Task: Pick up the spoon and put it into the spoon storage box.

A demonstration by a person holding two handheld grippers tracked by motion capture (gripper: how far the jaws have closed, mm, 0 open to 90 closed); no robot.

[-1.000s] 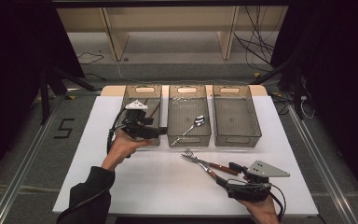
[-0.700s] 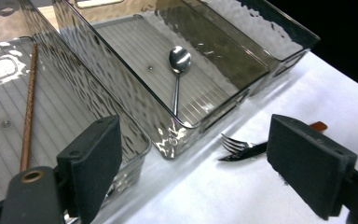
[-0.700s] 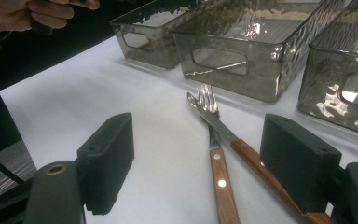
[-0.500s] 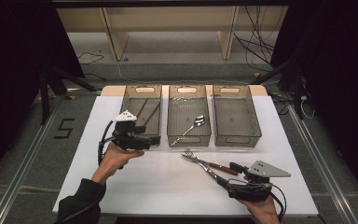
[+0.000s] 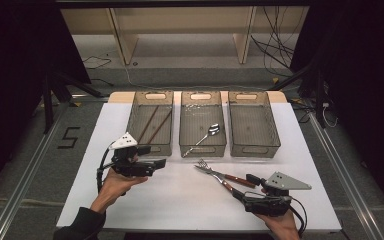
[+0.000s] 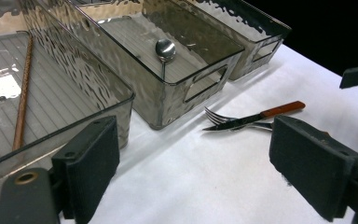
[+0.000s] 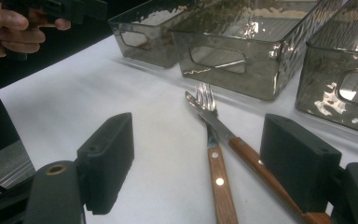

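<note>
- Left gripper (image 5: pixel 152 163): jaws spread wide and just been opening, nothing between the pads. It sits above the white counter (image 5: pixel 145 200), just in front of the left bin's near wall.
- In the left gripper view, the pads (image 6: pixel 93 161) frame bare counter; the fork and knife lie farther off, toward the right pad.
- Right gripper (image 5: pixel 242 187): jaws wide apart, gripping nothing. In the right gripper view both wooden handles run up between the pads, not pressed by either.
- Fork (image 5: pixel 215 172) and knife (image 5: pixel 232 178) lie side by side on the counter in front of the middle bin, tips toward the bins, handles toward the right gripper. In the right gripper view the knife blade crosses over the fork near its tines.
- Left bin (image 5: pixel 135 112): smoky clear plastic, holds two brown chopsticks (image 5: pixel 152 125) lying lengthwise.
- Middle bin (image 5: pixel 202 150): holds one metal spoon (image 5: pixel 205 136), bowl toward the centre, handle slanting to the near-left corner.
- Right bin (image 5: pixel 254 149): same make, contents none that I can make out.
- The three bins stand in a row at the far edge of the counter, close together, handle slots in their end walls.
</note>
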